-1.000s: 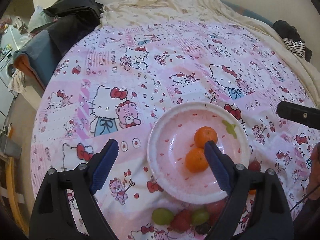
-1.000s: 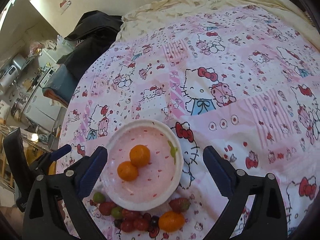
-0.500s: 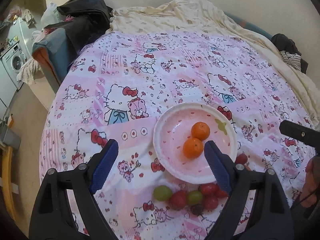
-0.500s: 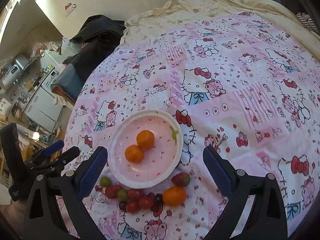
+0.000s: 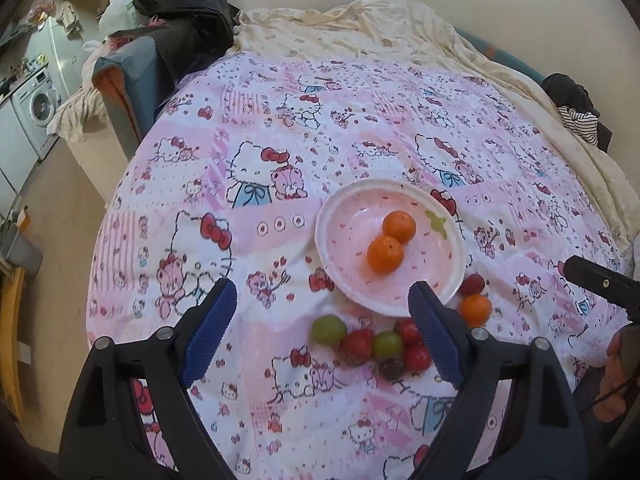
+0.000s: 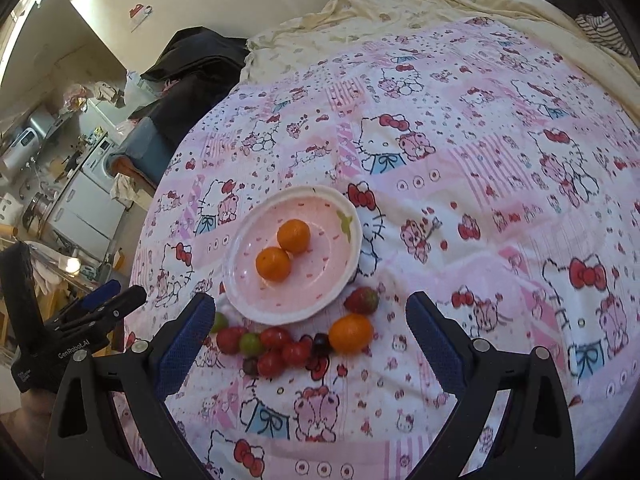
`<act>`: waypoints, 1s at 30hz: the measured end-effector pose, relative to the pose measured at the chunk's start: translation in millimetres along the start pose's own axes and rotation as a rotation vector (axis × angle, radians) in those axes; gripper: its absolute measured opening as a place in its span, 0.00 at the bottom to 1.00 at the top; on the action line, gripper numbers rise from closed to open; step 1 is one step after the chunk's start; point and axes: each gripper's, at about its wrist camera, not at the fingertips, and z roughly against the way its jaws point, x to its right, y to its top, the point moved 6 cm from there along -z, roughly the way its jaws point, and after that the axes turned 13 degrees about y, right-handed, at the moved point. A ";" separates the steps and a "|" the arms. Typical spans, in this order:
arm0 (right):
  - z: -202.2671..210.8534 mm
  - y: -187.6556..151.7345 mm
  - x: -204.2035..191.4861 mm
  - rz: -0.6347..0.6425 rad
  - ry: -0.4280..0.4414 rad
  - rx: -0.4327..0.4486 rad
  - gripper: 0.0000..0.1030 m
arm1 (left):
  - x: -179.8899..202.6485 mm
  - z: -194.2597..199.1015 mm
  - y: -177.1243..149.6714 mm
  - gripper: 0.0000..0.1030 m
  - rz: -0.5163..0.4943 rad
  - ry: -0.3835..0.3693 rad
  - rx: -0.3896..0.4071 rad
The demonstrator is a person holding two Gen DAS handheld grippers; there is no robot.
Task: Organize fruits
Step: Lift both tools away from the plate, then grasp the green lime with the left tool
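Note:
A pink plate (image 5: pixel 340 264) (image 6: pixel 344 276) lies on the patterned bedspread with two oranges (image 5: pixel 386 254) (image 6: pixel 274 264) in it. In front of the plate lies a loose cluster: a third orange (image 5: pixel 475 310) (image 6: pixel 351 333), a strawberry (image 6: pixel 362 300), green grapes (image 5: pixel 329 330) (image 6: pixel 251 343), several red cherry tomatoes (image 6: pixel 274 338) and a dark grape (image 5: pixel 392 368). My left gripper (image 5: pixel 320 332) is open and held above the bed, empty. My right gripper (image 6: pixel 308 338) is open too, with nothing between its fingers. Each gripper shows at the edge of the other's view.
The pink cartoon-cat bedspread (image 5: pixel 280 128) covers a bed, with a cream sheet (image 5: pixel 360 28) bunched at the far side. Dark clothes (image 5: pixel 184 4) are heaped at the back left and striped clothing (image 5: pixel 578 120) at the right. The bed's left edge drops to the floor (image 5: pixel 56 216).
Both grippers have pulled back and up from the plate, so more of the bed and the loose fruit cluster shows. Both stay open. The fruit has not moved.

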 end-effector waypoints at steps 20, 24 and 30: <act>2.6 -27.9 20.2 -0.080 -0.061 -0.028 0.96 | 16.0 -40.2 -64.0 0.61 -0.081 -0.027 -0.236; 0.3 -25.7 23.2 -0.094 -0.057 -0.028 0.96 | 34.7 -60.5 -69.8 0.53 -0.127 -0.029 -0.260; 0.9 -22.6 27.5 -0.111 -0.046 -0.024 0.96 | 36.2 -74.7 -63.7 0.52 -0.151 -0.018 -0.264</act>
